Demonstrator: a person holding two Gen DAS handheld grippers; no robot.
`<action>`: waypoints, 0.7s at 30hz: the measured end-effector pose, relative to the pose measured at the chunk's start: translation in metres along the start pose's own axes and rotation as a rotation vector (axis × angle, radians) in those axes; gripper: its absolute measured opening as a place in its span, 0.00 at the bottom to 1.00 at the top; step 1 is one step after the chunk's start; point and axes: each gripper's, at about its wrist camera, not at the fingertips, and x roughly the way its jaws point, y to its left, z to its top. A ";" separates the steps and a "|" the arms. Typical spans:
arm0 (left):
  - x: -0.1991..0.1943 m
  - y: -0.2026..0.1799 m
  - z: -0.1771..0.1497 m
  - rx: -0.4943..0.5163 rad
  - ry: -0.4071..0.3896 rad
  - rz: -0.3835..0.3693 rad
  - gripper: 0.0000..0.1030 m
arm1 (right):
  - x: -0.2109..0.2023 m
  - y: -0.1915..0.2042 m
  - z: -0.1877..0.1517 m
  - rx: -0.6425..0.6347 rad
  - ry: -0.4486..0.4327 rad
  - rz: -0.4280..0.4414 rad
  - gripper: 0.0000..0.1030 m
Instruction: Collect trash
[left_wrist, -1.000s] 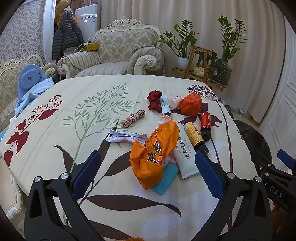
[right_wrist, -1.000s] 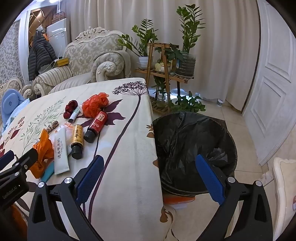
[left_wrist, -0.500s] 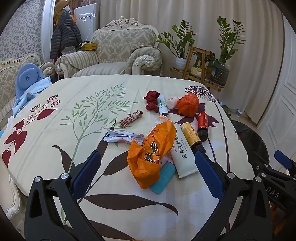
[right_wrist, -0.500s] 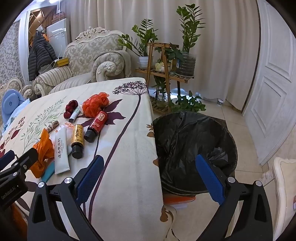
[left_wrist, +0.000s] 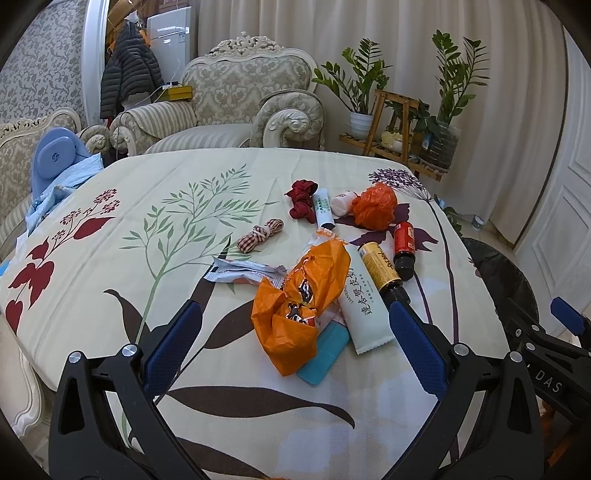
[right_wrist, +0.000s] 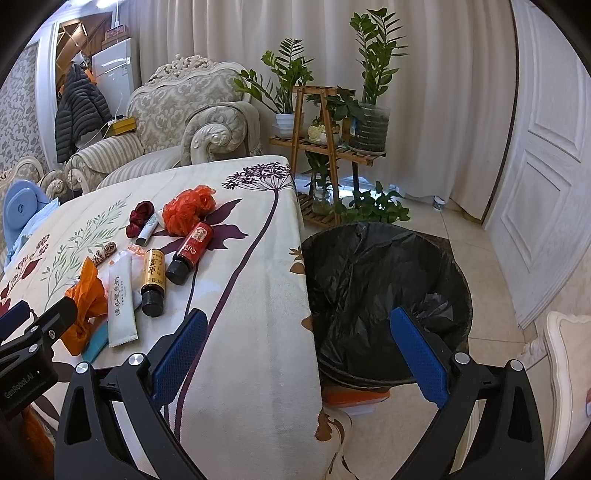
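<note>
Blue-padded left gripper (left_wrist: 293, 341) spread wide, empty, over orange wrapper (left_wrist: 299, 299) on worktop (left_wrist: 184, 229). R gripper (right_wrist: 306, 354) likewise gaping above worktop edge & black-lined bin (right_wrist: 384, 295), w/ crumpled liner only.

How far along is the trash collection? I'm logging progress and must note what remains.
Barely started. The bin shows only its black liner. Both the left hand-held gripper and the right hand-held gripper are open and empty. Still on the table: orange wrapper, white wrapper, white tube, and two bottles.
</note>
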 end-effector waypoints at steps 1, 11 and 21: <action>0.000 0.000 0.000 0.002 -0.001 0.000 0.96 | 0.000 0.000 0.000 0.000 0.000 0.000 0.94; 0.000 -0.002 0.002 0.007 -0.002 0.003 0.96 | -0.004 -0.003 0.004 0.001 -0.003 0.001 0.94; 0.000 -0.006 0.005 0.014 -0.001 0.002 0.96 | -0.014 -0.008 0.009 0.003 0.003 0.006 0.94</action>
